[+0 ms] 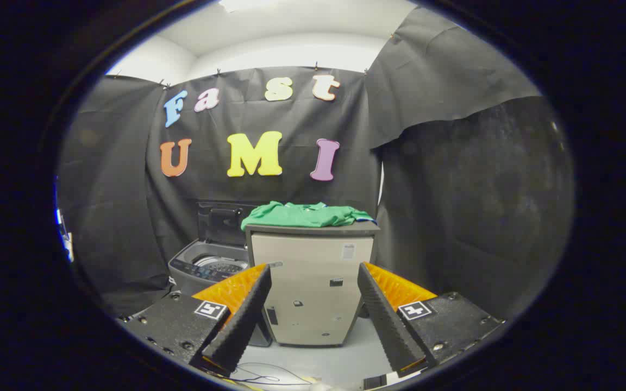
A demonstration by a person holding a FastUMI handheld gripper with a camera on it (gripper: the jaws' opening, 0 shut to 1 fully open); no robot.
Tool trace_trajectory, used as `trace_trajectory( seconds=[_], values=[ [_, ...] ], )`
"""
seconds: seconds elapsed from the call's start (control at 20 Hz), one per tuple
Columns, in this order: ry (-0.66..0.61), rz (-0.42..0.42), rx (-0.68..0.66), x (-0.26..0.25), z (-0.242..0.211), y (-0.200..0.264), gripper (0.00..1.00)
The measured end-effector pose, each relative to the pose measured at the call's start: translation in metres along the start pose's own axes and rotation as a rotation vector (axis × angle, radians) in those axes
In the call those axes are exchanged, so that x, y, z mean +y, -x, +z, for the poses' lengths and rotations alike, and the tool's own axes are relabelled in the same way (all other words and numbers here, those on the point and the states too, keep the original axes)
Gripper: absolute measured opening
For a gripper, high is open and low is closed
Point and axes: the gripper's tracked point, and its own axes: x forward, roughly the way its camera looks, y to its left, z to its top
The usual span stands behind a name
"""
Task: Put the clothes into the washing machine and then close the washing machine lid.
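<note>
The gripper [313, 282] is hanging in the air with its two fingers spread wide apart, gripping nothing and touching nothing; the gap between them is framing the front of a pale cabinet [313, 293] that is standing well beyond the fingertips on the light floor [356, 358]. On the cabinet's dark top, a green garment [305, 214] is lying loosely folded, spilling a little over the right corner. Just to the left of the cabinet and slightly farther back, the washing machine [207, 269] is sitting with its lid [223, 224] raised upright against the booth wall, the drum opening showing below it. Judging from this layout, the task is only beginning: the approach to the clothes is the step in hand, with nothing yet picked up. The next move is likely calling for carrying the gripper forward and upward to the cabinet top, keeping the fingers apart until they are straddling a bunched fold of the green fabric, then pinching it before swinging left over the open drum. A thin cable [258, 374] is lying on the near floor.
</note>
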Motion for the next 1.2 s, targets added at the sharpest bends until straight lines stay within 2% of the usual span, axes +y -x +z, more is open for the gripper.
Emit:
trace_trajectory(
  seconds=[0.2, 0.95, 1.2],
  values=[
    [-0.002, -0.023, 0.026, -0.004, -0.016, 0.006, 1.0],
    [0.0, -0.048, 0.04, 0.0, -0.023, 0.008, 1.0],
    [-0.009, -0.049, 0.037, 0.009, -0.005, 0.006, 1.0]
  ],
)
